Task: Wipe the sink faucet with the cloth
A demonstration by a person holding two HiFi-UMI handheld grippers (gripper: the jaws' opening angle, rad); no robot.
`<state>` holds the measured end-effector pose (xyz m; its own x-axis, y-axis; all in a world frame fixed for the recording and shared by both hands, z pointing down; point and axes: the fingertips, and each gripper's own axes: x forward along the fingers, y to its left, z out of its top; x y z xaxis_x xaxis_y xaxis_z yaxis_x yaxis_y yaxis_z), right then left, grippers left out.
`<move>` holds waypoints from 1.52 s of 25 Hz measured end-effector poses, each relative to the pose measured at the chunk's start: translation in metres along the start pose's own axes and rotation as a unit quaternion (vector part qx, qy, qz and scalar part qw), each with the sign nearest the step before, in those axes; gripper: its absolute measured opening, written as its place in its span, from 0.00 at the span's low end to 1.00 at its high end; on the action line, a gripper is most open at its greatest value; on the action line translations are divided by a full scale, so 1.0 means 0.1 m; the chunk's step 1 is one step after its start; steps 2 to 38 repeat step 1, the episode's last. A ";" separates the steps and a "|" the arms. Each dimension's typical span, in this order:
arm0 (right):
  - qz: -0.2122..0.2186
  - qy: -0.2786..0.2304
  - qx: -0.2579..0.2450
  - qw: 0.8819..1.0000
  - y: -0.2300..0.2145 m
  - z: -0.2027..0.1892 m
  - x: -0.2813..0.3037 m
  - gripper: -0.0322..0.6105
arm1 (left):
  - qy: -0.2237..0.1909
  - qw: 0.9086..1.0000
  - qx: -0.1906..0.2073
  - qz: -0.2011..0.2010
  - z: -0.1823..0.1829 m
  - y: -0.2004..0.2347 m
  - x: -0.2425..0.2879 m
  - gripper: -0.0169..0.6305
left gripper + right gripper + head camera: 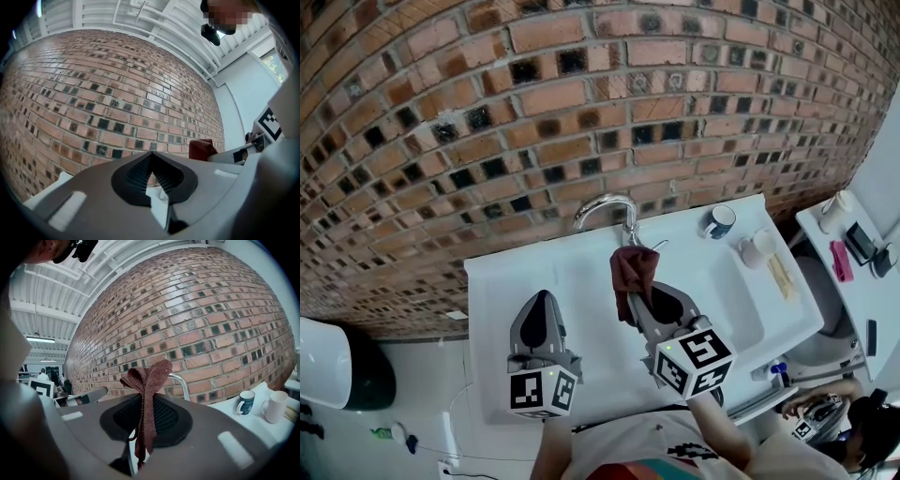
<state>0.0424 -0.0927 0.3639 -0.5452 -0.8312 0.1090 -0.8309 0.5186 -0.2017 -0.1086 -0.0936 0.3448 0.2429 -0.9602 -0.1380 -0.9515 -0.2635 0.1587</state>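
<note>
Rising behind white counter (502, 281) & faucet (605, 204): brick wall (581, 94).

Seems a washing corner inside a large hall: white rectangular sink (502, 281) with curved chrome faucet (602, 204) mid-frame, red-brown brick wall (581, 94) behind, dark-blue ceramic mug (719, 221) at right, white ribbed roof (44, 296) upper left in the right gripper view.

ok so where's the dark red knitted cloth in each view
Head view: centre, the dark red knitted cloth bunched at the tips of the right gripper, just below the curved chrome faucet.
Left gripper view: the cloth right of centre, against the red brick wall.
Right gripper view: the cloth dead centre, pinched between the jaws.
Shared landmark: that brick wall behind it in all three.
</note>
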 end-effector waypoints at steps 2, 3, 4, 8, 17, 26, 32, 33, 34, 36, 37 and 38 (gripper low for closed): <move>0.000 -0.001 0.000 1.000 -0.01 0.00 0.00 0.12 | -0.001 1.000 0.000 0.001 0.00 0.01 0.00 0.03; 0.000 -0.001 0.000 1.000 -0.01 0.00 0.00 0.12 | -0.001 1.000 0.000 0.001 0.00 0.01 0.00 0.03; 0.000 -0.001 0.000 1.000 -0.01 0.00 0.00 0.12 | -0.001 1.000 0.000 0.001 0.00 0.01 0.00 0.03; 0.000 -0.001 0.000 1.000 -0.01 0.00 0.00 0.12 | -0.001 1.000 0.000 0.001 0.00 0.01 0.00 0.03; 0.000 -0.001 0.000 1.000 -0.01 0.00 0.00 0.12 | -0.001 1.000 0.000 0.001 0.00 0.01 0.00 0.03; 0.000 -0.001 0.000 1.000 -0.01 0.00 0.00 0.12 | -0.001 1.000 0.000 0.001 0.00 0.01 0.00 0.03; 0.000 -0.001 0.000 1.000 -0.01 0.00 0.00 0.12 | -0.001 1.000 0.000 0.001 0.00 0.01 0.00 0.03; 0.000 -0.001 0.000 1.000 -0.01 0.00 0.00 0.12 | -0.001 1.000 0.000 0.001 0.00 0.01 0.00 0.03; 0.000 -0.001 0.000 1.000 -0.01 0.00 0.00 0.12 | -0.001 1.000 0.000 0.001 0.00 0.01 0.00 0.03; 0.000 -0.001 0.000 1.000 -0.01 0.00 0.00 0.12 | -0.001 1.000 0.000 0.001 0.00 0.01 0.00 0.03; 0.000 -0.001 0.000 1.000 -0.01 0.00 0.00 0.12 | -0.001 1.000 0.000 0.001 0.00 0.01 0.00 0.03; 0.000 -0.001 0.000 1.000 -0.01 0.00 0.00 0.12 | -0.001 1.000 0.000 0.001 0.00 0.01 0.00 0.03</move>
